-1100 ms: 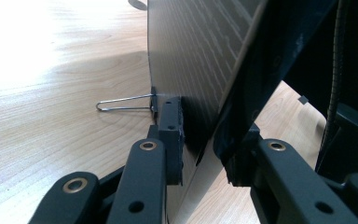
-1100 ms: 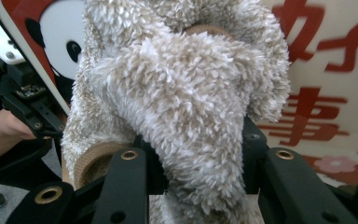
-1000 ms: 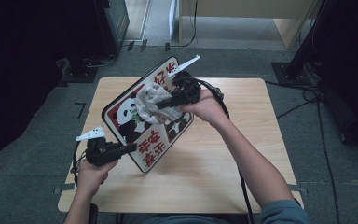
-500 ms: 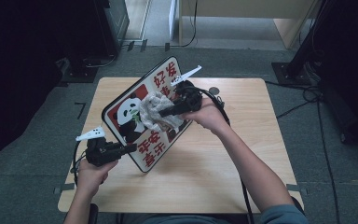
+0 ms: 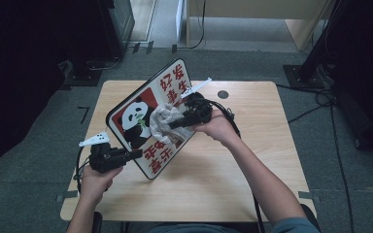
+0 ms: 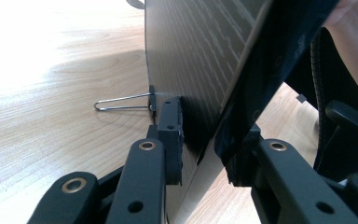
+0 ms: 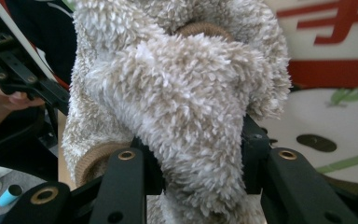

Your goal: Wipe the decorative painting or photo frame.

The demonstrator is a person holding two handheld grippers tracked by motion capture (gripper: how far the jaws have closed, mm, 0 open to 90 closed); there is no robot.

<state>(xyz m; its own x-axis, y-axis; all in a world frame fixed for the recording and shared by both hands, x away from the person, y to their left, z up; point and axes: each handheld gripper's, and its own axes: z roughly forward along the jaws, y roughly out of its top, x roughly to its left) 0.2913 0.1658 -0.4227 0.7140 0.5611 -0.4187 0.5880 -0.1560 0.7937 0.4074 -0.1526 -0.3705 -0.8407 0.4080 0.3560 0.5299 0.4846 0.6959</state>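
A panda sign (image 5: 148, 119) stands tilted on its lower edge on the wooden bench (image 5: 252, 160), leaning away from the person. The left tongs (image 5: 135, 154) grip the sign at its lower left edge. The right tongs (image 5: 171, 125) press a fluffy beige cloth (image 5: 161, 121) against the sign's face, beside the panda. A dark round mark (image 5: 223, 94) lies on the bench beyond the right hand (image 5: 217, 127).
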